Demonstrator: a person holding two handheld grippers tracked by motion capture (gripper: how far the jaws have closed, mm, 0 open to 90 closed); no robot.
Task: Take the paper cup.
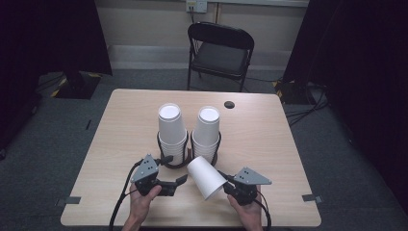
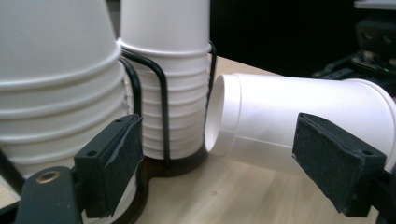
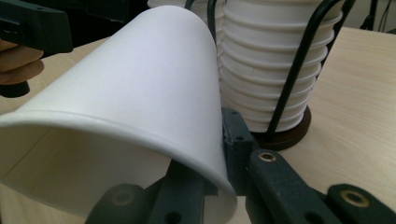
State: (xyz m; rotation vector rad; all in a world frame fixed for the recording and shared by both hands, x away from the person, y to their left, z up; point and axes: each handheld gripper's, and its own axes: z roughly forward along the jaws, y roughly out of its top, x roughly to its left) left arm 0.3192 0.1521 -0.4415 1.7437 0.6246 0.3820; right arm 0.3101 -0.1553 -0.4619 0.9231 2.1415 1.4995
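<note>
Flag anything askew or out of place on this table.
One paper cup lies tilted on its side, pinched at its rim by the right gripper, away from the two upright stacks in the black wire holder. Nothing looks spilled or damaged.

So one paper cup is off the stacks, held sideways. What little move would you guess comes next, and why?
Probably turn the right gripper to bring the paper cup upright. It is clamped by its rim, tipped sideways, clear of both stacks in the wire holder.
</note>
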